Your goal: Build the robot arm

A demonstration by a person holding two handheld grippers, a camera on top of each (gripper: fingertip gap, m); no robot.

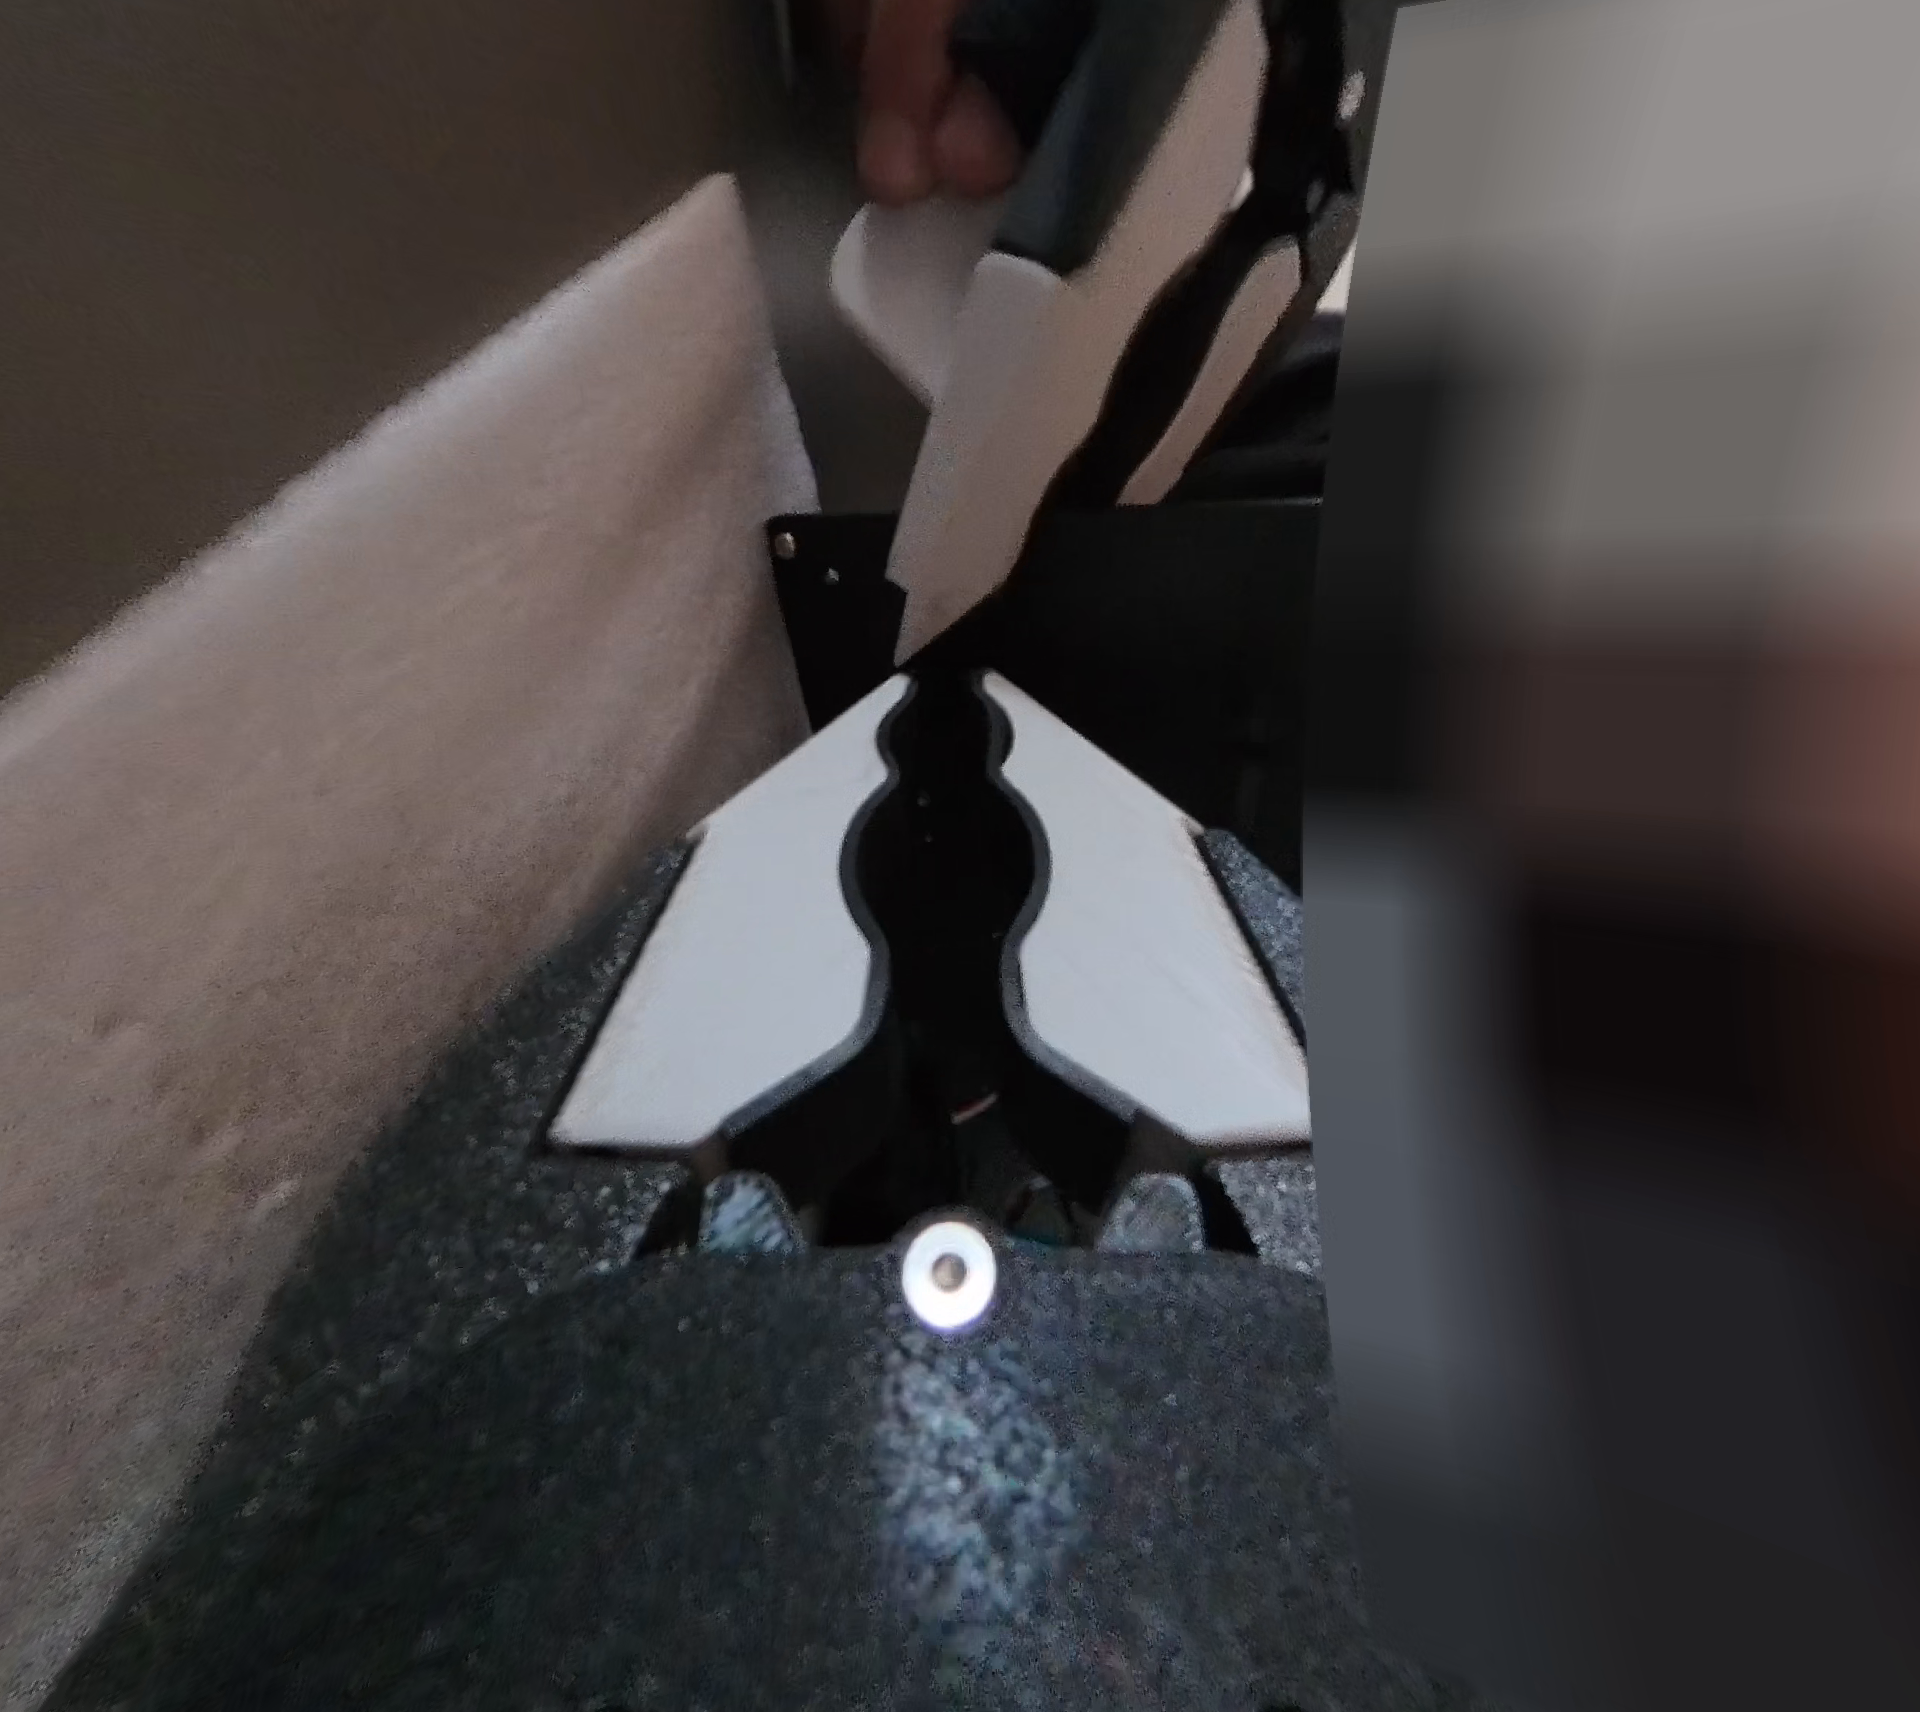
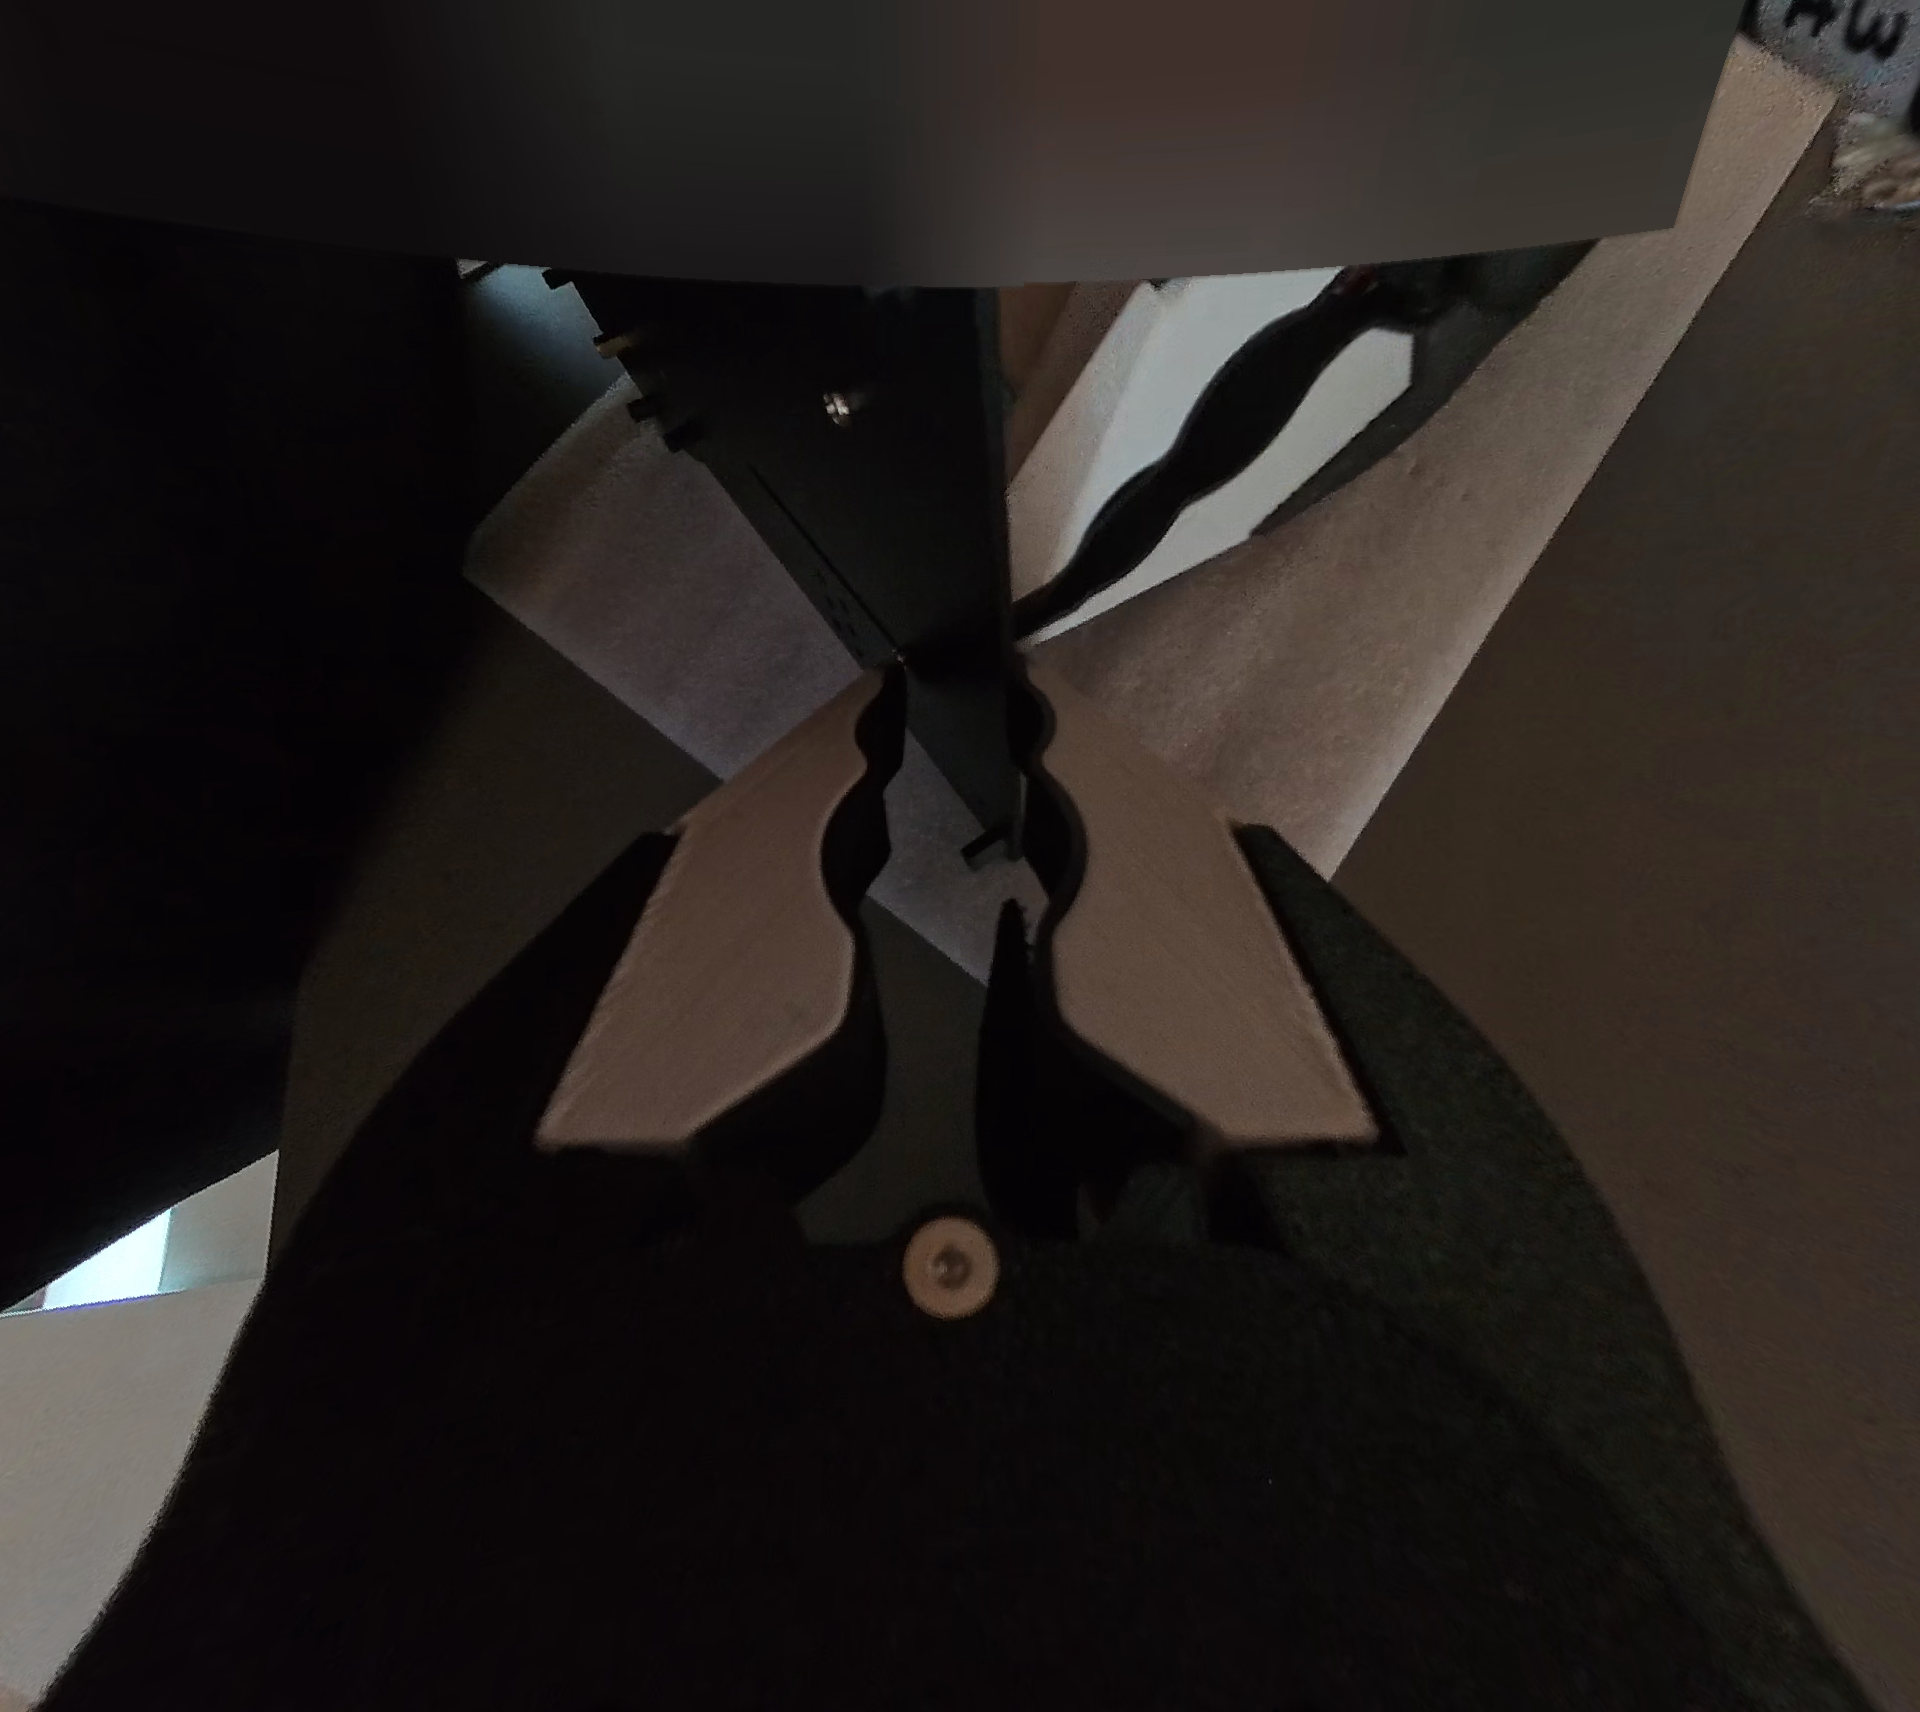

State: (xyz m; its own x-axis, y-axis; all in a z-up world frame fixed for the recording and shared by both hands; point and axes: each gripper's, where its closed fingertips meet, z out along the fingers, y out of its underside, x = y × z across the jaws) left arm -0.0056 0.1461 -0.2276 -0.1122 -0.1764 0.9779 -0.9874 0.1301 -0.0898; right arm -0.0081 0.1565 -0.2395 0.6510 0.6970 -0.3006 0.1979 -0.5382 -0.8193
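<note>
Your left tool (image 1: 940, 675) and your right tool (image 2: 961, 675) each clamp the same flat black metal box (image 2: 914, 519), fingertips nearly meeting above the beige felt surface (image 1: 364, 727).

The black box (image 1: 1132, 613) is cut off to its right by a blurred patch. Beyond the box, the right gripper (image 1: 935, 623) covers its corner; the person's hand (image 1: 935, 0) is cut by the frame edge. Left gripper (image 1: 940, 675) contact with the box cannot be determined.

In the right wrist view, the box (image 2: 883, 499) runs under a blurred patch above.
</note>
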